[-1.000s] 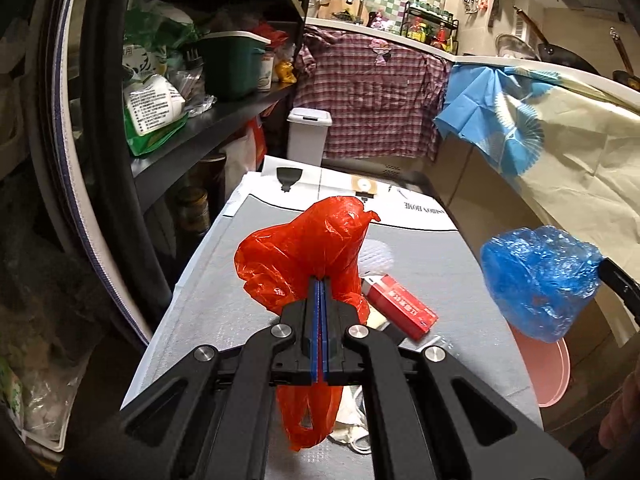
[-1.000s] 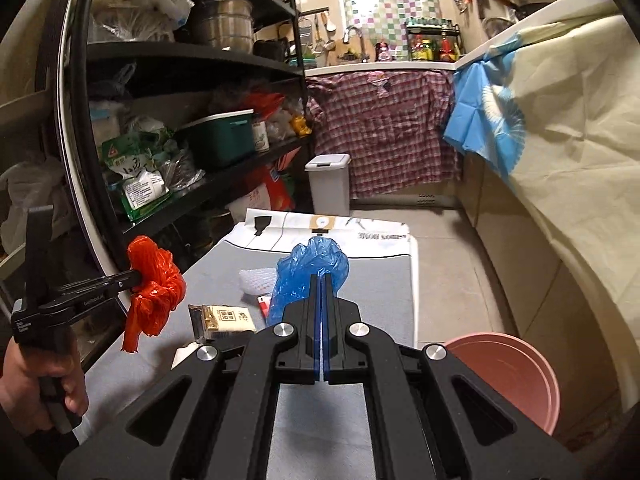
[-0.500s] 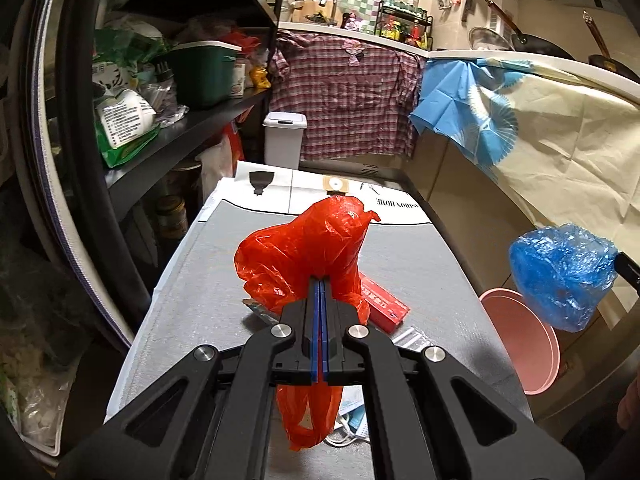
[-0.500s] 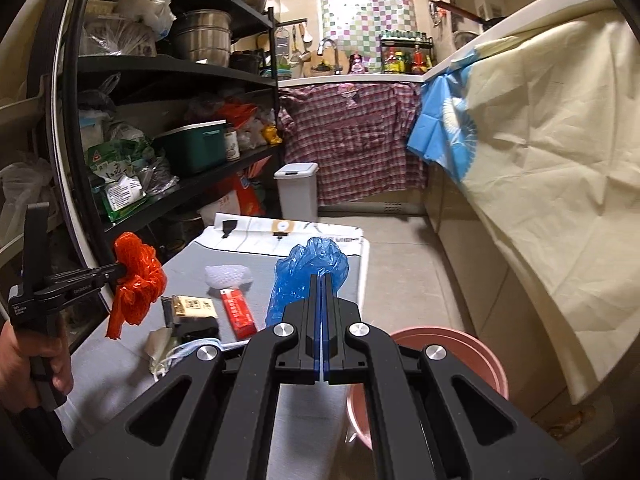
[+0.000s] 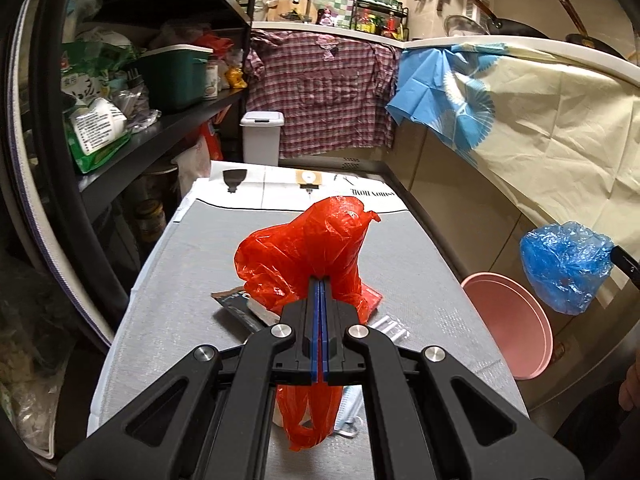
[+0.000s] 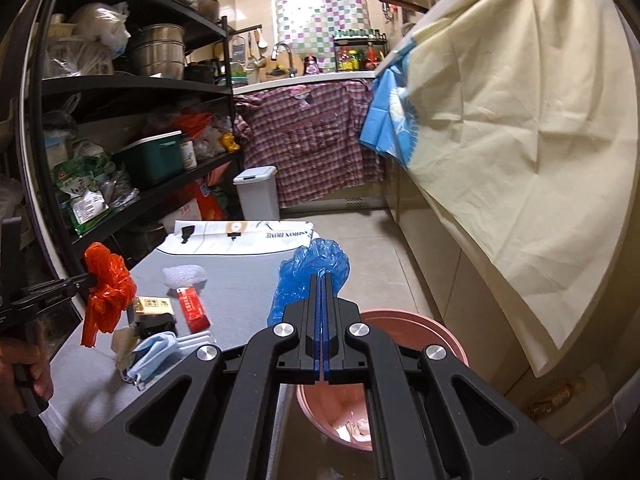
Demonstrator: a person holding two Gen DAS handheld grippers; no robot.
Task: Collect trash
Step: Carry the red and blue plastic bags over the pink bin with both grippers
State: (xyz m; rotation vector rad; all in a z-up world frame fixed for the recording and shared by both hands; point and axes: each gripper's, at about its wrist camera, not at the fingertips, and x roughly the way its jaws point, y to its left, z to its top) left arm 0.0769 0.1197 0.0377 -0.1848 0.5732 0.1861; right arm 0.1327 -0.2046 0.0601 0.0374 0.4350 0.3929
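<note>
A grey table [image 5: 192, 320] stands in a narrow kitchen, black shelves [image 6: 132, 84] on the left. The left tool [image 5: 320, 280] is clamped on a red bag [image 5: 304, 252] above the table; the right tool [image 6: 322, 278] pinches a blue bag [image 6: 308, 276] over the pink bin [image 6: 420, 326]. Only the right view shows scraps inside the bin, a face mask [image 6: 154, 350] and a red packet [image 6: 192, 307].
</note>
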